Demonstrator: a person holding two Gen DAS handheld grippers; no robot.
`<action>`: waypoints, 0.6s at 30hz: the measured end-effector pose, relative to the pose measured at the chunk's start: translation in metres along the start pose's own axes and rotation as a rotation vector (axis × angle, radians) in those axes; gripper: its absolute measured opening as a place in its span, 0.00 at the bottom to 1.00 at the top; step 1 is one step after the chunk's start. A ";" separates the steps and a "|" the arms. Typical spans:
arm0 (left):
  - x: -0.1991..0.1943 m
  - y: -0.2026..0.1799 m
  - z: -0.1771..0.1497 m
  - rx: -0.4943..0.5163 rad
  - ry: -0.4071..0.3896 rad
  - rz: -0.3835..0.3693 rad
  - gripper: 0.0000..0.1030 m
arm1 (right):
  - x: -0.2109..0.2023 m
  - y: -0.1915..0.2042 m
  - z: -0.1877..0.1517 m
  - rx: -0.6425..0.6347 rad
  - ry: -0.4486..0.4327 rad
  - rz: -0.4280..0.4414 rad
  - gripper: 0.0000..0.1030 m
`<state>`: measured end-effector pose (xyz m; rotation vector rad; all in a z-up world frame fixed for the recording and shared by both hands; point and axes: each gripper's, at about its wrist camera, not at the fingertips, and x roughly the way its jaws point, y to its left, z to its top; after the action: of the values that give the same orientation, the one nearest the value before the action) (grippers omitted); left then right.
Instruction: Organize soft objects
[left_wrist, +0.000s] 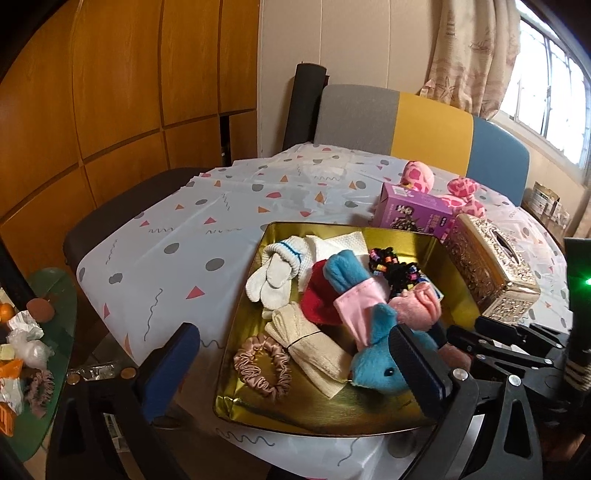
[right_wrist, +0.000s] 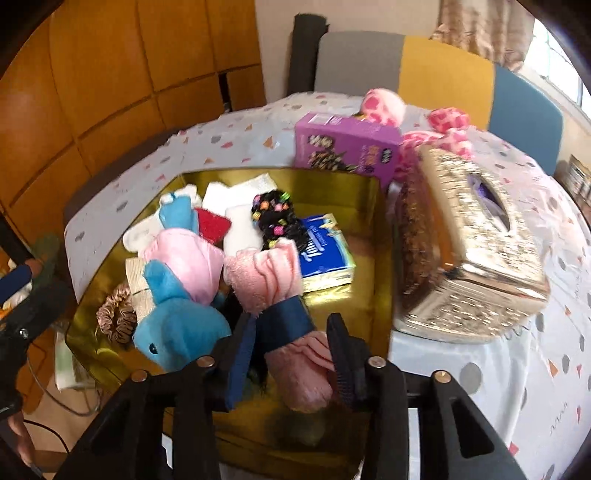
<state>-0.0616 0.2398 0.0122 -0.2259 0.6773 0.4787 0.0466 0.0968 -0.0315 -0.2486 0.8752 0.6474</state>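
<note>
A gold tray (left_wrist: 280, 410) (right_wrist: 369, 192) on the table holds soft things: a blue plush in a pink dress (left_wrist: 376, 365) (right_wrist: 177, 325), a white glove (left_wrist: 273, 277), a red cloth (left_wrist: 317, 299), a beige rolled cloth (left_wrist: 314, 350), a pink scrunchie (left_wrist: 262, 365) (right_wrist: 116, 317) and a black beaded band (left_wrist: 395, 266) (right_wrist: 277, 218). My right gripper (right_wrist: 291, 350) is shut on a rolled pink towel with a blue band (right_wrist: 280, 295), low over the tray's near side. My left gripper (left_wrist: 291, 365) is open and empty over the tray's near-left part.
A gold tissue box (left_wrist: 491, 273) (right_wrist: 465, 251) stands right of the tray. A purple carton (left_wrist: 413, 214) (right_wrist: 347, 144) and a pink spotted plush (left_wrist: 461, 195) (right_wrist: 436, 133) lie behind it. A blue tissue pack (right_wrist: 325, 251) lies in the tray. A cluttered green side table (left_wrist: 44, 350) is at left.
</note>
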 end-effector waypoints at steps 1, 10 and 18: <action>-0.002 -0.001 0.000 -0.002 -0.005 -0.002 1.00 | -0.005 -0.001 -0.001 0.011 -0.011 -0.007 0.40; -0.016 -0.017 -0.005 0.009 -0.037 -0.012 1.00 | -0.039 -0.013 -0.019 0.082 -0.096 -0.108 0.41; -0.024 -0.027 -0.008 0.018 -0.059 0.002 1.00 | -0.050 -0.019 -0.030 0.091 -0.133 -0.170 0.42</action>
<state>-0.0695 0.2052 0.0230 -0.1934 0.6239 0.4788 0.0162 0.0471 -0.0121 -0.1930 0.7452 0.4591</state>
